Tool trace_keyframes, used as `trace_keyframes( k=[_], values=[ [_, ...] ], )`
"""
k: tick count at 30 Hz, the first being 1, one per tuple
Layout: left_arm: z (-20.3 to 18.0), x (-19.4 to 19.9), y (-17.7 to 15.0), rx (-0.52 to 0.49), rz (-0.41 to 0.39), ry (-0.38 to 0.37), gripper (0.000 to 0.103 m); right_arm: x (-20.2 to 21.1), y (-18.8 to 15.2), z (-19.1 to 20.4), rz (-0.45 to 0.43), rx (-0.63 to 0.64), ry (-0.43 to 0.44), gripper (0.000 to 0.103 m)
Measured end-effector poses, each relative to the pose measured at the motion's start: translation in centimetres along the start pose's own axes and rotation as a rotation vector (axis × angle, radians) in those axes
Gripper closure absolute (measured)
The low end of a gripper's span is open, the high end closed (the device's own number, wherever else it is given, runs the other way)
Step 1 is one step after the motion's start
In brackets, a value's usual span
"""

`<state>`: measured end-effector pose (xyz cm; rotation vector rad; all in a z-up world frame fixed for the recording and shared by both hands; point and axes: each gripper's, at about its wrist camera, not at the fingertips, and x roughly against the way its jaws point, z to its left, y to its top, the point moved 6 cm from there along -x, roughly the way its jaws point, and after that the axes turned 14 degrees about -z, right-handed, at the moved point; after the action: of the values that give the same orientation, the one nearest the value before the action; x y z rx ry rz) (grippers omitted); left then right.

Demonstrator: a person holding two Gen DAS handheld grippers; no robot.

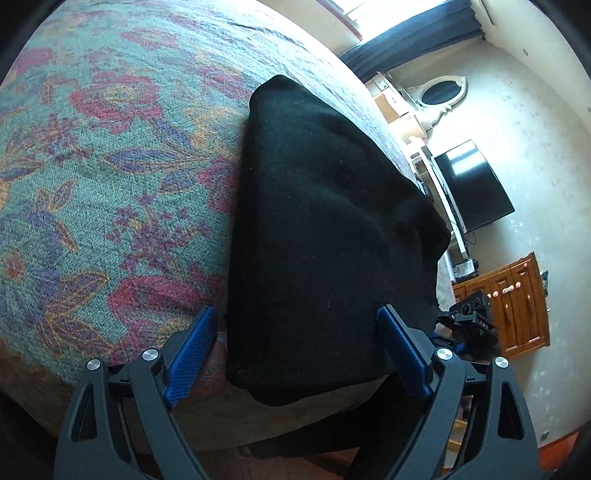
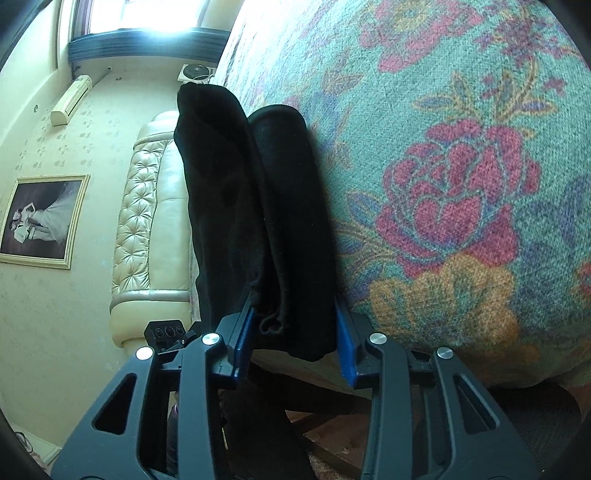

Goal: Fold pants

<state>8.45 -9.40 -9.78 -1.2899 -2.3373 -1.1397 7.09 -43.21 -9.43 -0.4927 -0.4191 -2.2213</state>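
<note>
Pants (image 1: 325, 229) look mostly folded on your bedspread (image 1: 110, 166); left gripper (image 1: 295, 354) and right gripper (image 2: 293, 347) both gape apart, only tidying remains

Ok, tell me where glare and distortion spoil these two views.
Left wrist: window blown out, bedspread bulges from fisheye, black pants lose fold detail. Right wrist: window blown out too, pants nearly featureless.

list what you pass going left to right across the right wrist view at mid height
framed picture → cream tufted headboard → black pants → floral bedspread
</note>
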Motion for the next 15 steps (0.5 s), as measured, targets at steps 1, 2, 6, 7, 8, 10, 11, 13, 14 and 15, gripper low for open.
trace_keyframes(
  k=[1,2,6,7,8,10,11,13,14,15],
  values=[
    [-0.1,0.0,-0.1,-0.016,-0.005,0.010,0.018,0.1,0.0,-0.2,0.001,-0.005,0.005,0.067],
    [-0.1,0.0,-0.2,-0.024,-0.012,0.016,0.018,0.1,0.1,-0.5,0.002,-0.012,0.012,0.067],
    [0.0,0.1,-0.4,-0.042,-0.023,0.028,0.022,0.2,0.2,-0.8,0.001,-0.022,0.027,0.067],
    [0.0,0.2,-0.4,-0.043,-0.027,0.034,0.025,0.3,0.2,-0.9,0.001,-0.021,0.030,0.067],
    [0.0,0.1,-0.3,-0.047,-0.031,0.039,0.027,0.3,0.2,-1.0,0.000,-0.020,0.032,0.067],
    [-0.6,0.2,-0.2,-0.063,-0.031,0.039,0.037,0.6,0.2,-1.5,0.001,-0.017,0.035,0.067],
    [-0.7,0.3,-0.2,-0.072,-0.034,0.044,0.038,0.7,0.2,-1.6,0.000,-0.018,0.035,0.067],
    [-0.9,0.4,-0.1,-0.084,-0.040,0.046,0.044,0.5,0.4,-1.3,-0.001,-0.015,0.035,0.067],
    [-0.9,0.5,0.0,-0.093,-0.041,0.049,0.045,0.5,0.1,-1.4,-0.002,-0.014,0.035,0.067],
    [-1.0,0.4,0.0,-0.100,-0.041,0.051,0.047,0.6,0.1,-1.5,-0.002,-0.014,0.036,0.067]
  ],
)
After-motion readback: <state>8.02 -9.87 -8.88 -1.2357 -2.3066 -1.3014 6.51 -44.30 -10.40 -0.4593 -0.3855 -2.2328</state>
